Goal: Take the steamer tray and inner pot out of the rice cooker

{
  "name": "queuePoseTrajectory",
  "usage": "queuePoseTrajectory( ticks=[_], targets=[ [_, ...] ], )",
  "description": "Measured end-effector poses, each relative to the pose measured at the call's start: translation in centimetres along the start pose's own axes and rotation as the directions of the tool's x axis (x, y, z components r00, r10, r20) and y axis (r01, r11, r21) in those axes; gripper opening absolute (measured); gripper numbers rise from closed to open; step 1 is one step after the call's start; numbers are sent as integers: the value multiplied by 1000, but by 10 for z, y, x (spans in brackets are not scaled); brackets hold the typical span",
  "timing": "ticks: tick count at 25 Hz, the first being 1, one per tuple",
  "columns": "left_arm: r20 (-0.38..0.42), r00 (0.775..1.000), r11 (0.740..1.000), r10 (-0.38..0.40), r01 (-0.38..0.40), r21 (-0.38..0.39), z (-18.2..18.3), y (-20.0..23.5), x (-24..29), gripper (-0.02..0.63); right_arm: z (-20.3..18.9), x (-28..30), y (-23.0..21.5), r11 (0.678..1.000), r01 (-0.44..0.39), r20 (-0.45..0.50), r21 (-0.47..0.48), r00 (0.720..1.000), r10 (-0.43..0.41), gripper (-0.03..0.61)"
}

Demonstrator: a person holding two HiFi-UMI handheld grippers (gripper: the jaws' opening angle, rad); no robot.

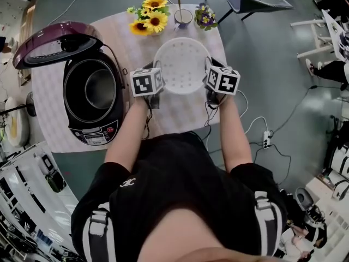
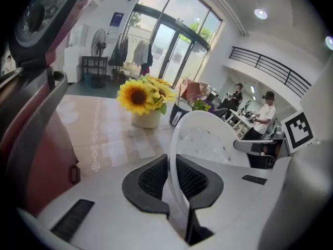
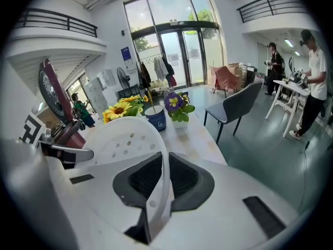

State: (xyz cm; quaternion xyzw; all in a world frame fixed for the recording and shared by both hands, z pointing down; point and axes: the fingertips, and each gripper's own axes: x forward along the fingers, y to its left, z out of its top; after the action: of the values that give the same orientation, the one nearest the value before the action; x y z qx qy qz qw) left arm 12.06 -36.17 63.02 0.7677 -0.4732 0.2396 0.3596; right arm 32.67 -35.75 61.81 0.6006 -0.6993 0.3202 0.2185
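The white perforated steamer tray (image 1: 182,65) hangs over the table to the right of the rice cooker (image 1: 90,94), held level by both grippers. My left gripper (image 1: 155,89) is shut on the tray's left rim (image 2: 177,160); the black pads (image 2: 153,178) pinch the thin white edge. My right gripper (image 1: 210,86) is shut on the right rim (image 3: 164,184) the same way. The cooker's maroon lid (image 1: 54,42) stands open and the metal inner pot (image 1: 100,89) sits inside the body.
A vase of sunflowers (image 1: 148,16), a dark mug (image 1: 183,17) and a small pot of purple flowers (image 1: 205,16) stand at the table's far edge. A grey chair (image 1: 248,1) is beyond. Cables (image 1: 262,138) lie on the floor at the right.
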Motion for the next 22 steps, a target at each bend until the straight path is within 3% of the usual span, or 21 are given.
queuePoseTrajectory(
  ticks=[5,22],
  targets=[
    [-47,999,998,-18,15,-60,-8,16,19,32,-10,27,0,1000,-6,-67,23,998,7,40],
    [-119,992,996,-30,19,-88,-31,40,58,34,-37,80,-5,999,-1,-169,35,986,7,42]
  ],
)
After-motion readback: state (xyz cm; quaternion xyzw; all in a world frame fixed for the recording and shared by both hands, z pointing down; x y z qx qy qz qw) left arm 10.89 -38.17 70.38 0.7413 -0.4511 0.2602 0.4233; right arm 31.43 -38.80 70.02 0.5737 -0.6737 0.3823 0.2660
